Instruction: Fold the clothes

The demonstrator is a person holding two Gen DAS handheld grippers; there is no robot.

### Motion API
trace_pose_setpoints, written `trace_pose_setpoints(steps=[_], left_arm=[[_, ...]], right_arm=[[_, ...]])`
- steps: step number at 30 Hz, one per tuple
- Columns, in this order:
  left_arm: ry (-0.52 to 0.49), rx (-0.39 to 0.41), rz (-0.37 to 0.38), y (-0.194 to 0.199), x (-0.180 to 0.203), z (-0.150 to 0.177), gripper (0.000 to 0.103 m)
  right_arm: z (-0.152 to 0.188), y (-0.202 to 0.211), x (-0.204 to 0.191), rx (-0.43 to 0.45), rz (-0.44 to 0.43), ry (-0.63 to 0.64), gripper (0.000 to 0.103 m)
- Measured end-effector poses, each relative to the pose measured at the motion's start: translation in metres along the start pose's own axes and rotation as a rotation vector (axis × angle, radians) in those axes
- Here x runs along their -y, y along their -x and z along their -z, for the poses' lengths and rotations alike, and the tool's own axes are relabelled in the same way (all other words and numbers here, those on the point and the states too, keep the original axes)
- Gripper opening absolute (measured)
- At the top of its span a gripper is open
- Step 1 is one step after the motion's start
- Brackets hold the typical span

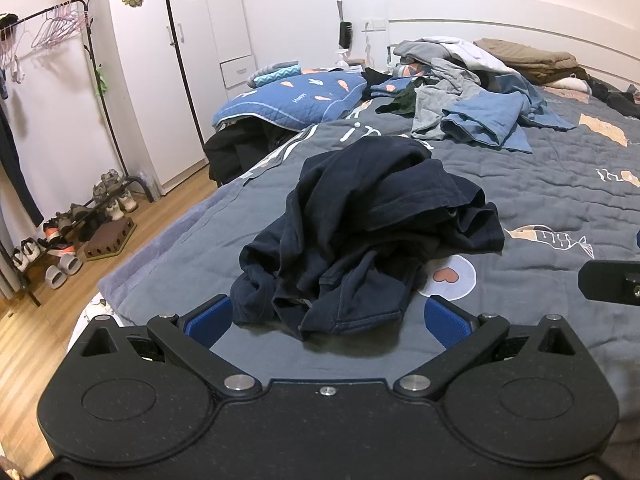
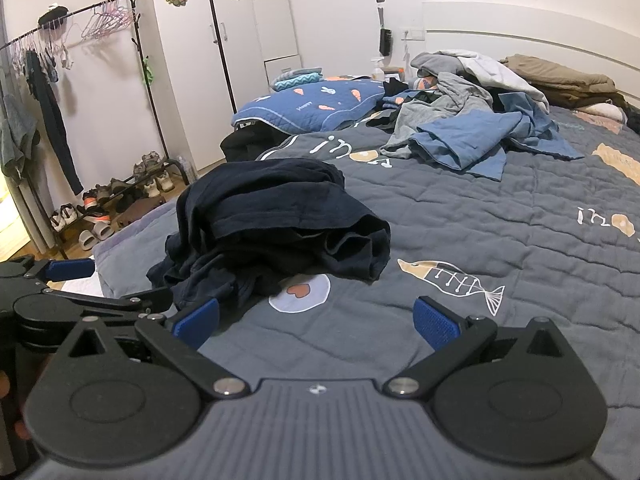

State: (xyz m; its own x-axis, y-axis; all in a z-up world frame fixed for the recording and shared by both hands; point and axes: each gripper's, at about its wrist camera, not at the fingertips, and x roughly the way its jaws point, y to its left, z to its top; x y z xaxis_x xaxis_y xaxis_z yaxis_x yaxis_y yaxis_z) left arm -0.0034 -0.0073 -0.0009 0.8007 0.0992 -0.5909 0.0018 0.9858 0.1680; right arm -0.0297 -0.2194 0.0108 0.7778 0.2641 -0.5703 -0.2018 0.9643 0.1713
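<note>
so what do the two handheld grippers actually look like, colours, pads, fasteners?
Both match: the left gripper and right gripper have matte black bodies with two round raised discs, black linkage arms on silver pivot screws, and fingers tipped with ribbed blue pads. The right gripper's centre panel is ribbed grey; the left's is smooth and dark. No cables or sleeves visible.

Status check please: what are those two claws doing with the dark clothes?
Left gripper open, right gripper open, both empty. Dark garment crumpled on bed, unfolded. Nothing in the way.
</note>
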Motion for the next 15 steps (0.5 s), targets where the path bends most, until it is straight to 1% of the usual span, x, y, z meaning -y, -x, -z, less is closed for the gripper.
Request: trace_pose_setpoints(steps=[15], left_arm=[[-0.001,-0.005,-0.001,-0.002,-0.0033,-0.0007,0.103]], right_arm=[[0.0011,-0.0002,-0.0016,-0.006,-0.005,-0.001,0.103]])
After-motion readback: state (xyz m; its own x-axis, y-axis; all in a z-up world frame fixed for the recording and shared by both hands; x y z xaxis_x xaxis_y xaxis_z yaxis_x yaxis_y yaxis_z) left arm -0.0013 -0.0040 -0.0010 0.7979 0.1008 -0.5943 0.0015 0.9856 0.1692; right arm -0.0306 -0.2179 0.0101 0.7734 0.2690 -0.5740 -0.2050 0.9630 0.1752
